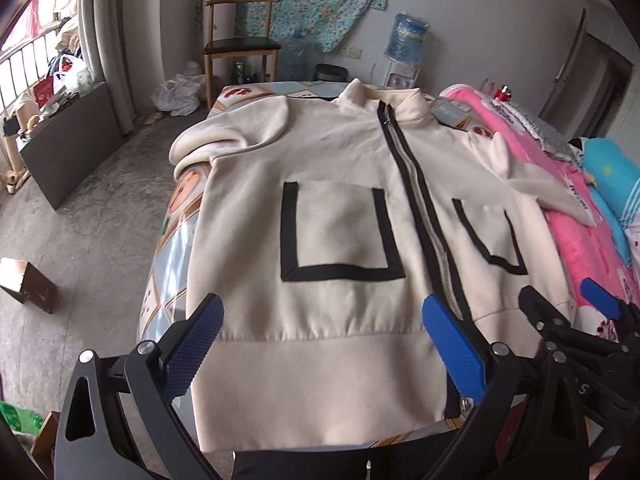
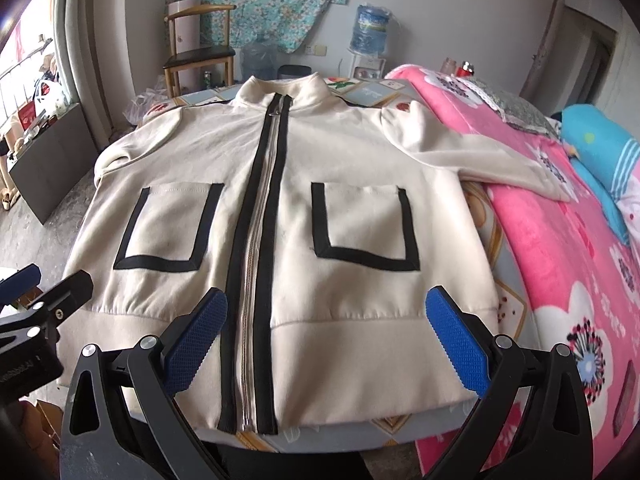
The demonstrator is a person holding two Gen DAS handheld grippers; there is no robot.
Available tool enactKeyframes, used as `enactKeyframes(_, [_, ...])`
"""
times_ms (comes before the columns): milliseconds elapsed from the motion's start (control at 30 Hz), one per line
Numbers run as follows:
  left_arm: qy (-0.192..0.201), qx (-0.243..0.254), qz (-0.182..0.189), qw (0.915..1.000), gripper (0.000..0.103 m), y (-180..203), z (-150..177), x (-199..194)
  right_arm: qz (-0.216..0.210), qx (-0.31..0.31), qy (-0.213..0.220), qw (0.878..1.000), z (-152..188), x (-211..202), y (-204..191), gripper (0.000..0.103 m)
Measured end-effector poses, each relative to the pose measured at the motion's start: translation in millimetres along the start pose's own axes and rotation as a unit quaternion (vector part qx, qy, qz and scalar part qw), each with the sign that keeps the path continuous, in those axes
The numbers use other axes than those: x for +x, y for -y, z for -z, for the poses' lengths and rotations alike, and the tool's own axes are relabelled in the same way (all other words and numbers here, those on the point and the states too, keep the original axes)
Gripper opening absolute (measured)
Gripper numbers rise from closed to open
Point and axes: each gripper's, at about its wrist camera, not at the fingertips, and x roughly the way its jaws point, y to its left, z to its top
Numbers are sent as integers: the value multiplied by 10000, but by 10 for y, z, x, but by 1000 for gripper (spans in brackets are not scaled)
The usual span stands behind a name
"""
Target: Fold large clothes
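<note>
A cream zip-up jacket (image 1: 340,216) (image 2: 280,200) with black zipper trim and two black-edged pockets lies flat and face up on the bed, collar at the far end. Its left sleeve (image 1: 224,132) is bent near the shoulder; its right sleeve (image 2: 480,156) stretches out over the pink blanket. My left gripper (image 1: 324,336) hovers open above the hem on the jacket's left half, holding nothing. My right gripper (image 2: 328,332) hovers open above the hem near the zipper, also empty. Each gripper shows at the edge of the other's view.
A pink flowered blanket (image 2: 560,264) and blue pillow (image 2: 600,152) fill the bed's right side. A wooden chair (image 1: 240,44), water dispenser (image 1: 408,44), bags and a dark panel (image 1: 72,140) stand on the floor beyond and left. A brown box (image 1: 28,284) sits on the floor.
</note>
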Motion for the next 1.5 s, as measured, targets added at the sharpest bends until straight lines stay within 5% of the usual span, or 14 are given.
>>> enactKeyframes(400, [498,-348,188,9980,98,-312,-334,47,-1044,-545,453,9920,-410,238,-231,97])
enactKeyframes(667, [829,-597,-26,9948,98,-805,-548,61,-1511,-713,114,9859,-627,571,-468,97])
enactKeyframes(833, [869,-792,-544,9916,98,-1362,-849,310,-1701,-759,-197,9823,-676,825,-577,97])
enactKeyframes(1000, [264,-1995,-505,9782,98,-2363,-1178,939,-1820,-817,-368,9792,-697,950,-667,97])
enactKeyframes(1167, [-175,-3692,-84,9292,98,-3289,-1269,1692,-1787,-989,-433,9780,-696,1006,-755,97])
enactKeyframes(1233, [-436,-4444,494,8934,98,-3549,-1230,2063,-1732,-978,-469,9789,-696,1035,-772,97])
enactKeyframes(1367, [-1020,-5735,1482,7992,98,-3845,-1025,2796,-1617,-915,-531,9811,-682,1045,-770,97])
enactKeyframes(1400, [-1195,-5889,1586,7834,98,-3862,-995,2960,-1581,-920,-528,9817,-679,1040,-770,96])
enactKeyframes(1500, [-1640,-6041,1858,7574,92,-3807,-929,3292,-1450,-941,-510,9836,-666,1021,-766,96])
